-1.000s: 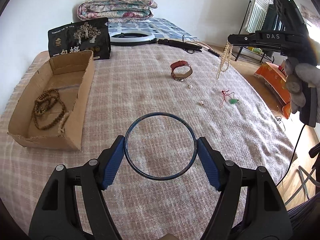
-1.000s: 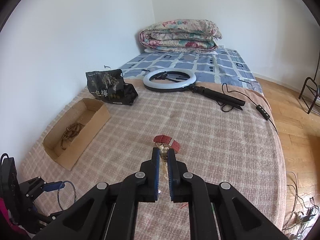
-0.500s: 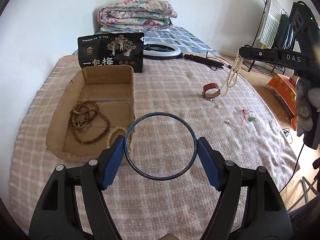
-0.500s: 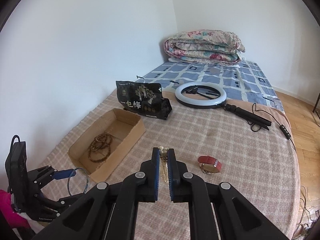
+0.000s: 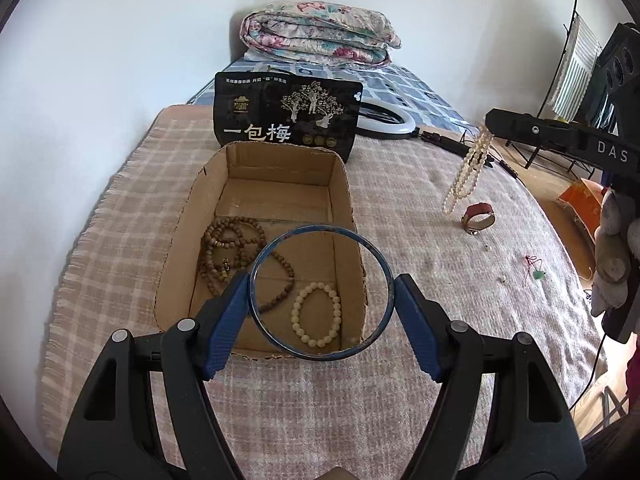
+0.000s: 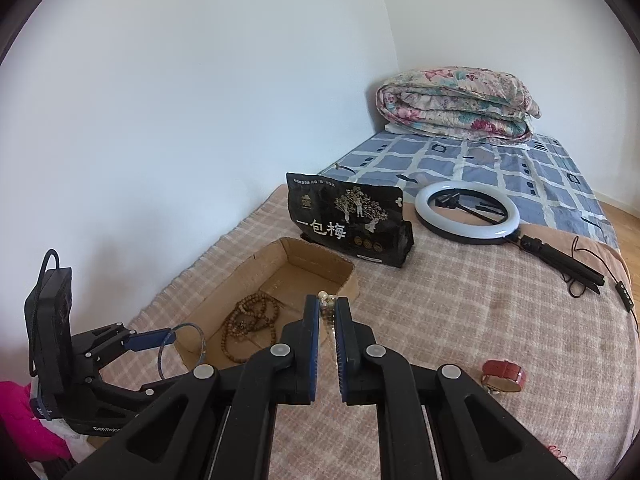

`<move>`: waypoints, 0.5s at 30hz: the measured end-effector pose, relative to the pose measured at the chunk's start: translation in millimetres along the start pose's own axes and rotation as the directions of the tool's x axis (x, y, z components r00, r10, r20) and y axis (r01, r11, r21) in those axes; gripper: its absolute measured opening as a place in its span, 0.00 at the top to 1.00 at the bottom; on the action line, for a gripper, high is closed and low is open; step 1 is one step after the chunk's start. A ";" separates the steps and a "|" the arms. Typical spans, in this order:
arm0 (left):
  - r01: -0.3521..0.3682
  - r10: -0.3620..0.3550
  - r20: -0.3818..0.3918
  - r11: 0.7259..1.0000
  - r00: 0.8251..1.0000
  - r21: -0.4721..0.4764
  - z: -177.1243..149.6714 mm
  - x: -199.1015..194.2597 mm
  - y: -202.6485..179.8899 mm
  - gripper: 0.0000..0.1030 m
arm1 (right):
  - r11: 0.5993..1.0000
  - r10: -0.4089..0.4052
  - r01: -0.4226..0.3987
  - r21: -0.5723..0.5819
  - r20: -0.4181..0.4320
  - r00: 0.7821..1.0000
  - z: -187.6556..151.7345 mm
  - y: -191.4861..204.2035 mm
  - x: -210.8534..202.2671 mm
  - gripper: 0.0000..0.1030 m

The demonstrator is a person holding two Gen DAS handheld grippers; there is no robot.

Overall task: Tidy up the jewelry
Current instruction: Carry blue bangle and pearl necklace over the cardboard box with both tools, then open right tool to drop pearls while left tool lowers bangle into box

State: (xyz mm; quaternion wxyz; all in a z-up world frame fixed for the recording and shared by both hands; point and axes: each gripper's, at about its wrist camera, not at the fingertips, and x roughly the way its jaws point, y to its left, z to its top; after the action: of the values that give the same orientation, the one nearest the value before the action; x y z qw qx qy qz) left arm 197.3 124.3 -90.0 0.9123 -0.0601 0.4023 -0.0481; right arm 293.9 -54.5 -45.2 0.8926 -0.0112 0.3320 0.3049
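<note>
The left gripper (image 5: pixel 322 294) is gripping a blue bangle (image 5: pixel 322 240) across its width, jaws spread wide, and holding it above the near end of the box (image 5: pixel 348 200). Inside the box are lying brown beads (image 5: pixel 232 248) and a white bracelet (image 5: pixel 316 312). The right gripper (image 6: pixel 327 320) is pinching a pearl necklace (image 5: pixel 466 172), jaws nearly closed, and dangling it to the right of the box, above the blanket. A red watch (image 5: pixel 478 218) and a small green charm (image 5: pixel 538 275) are waiting further right of the box. This looks like the dropping-off step: next, the bangle probably needs releasing over the box floor, then the pearls need carrying left past the rim.
</note>
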 end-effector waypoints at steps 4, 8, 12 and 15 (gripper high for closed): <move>-0.013 0.013 -0.011 1.000 1.000 -0.003 2.2 9.2 6.9 0.28 | 1.000 0.027 -0.027 -0.011 -0.001 1.000 8.2 14.7 20.6 0.95; -0.018 0.017 -0.030 0.999 0.999 -0.029 2.6 20.6 16.2 0.28 | 0.999 0.048 -0.049 -0.018 -0.013 0.999 14.1 26.9 46.5 0.95; -0.023 0.021 -0.044 0.999 0.999 -0.040 1.8 28.4 23.3 0.28 | 0.997 0.071 -0.072 -0.015 -0.025 0.997 19.0 34.7 68.7 0.95; -0.023 0.020 -0.059 0.999 0.998 -0.047 -0.2 33.8 26.9 0.28 | 0.996 0.083 -0.084 -0.008 -0.041 0.996 19.6 37.1 87.1 0.95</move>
State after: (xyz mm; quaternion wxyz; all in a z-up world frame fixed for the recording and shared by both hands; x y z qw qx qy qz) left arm 220.9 146.3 -118.7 0.8989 -0.0759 0.4304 -0.0304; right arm 336.6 26.8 -75.4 0.8721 -0.0078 0.3487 0.3432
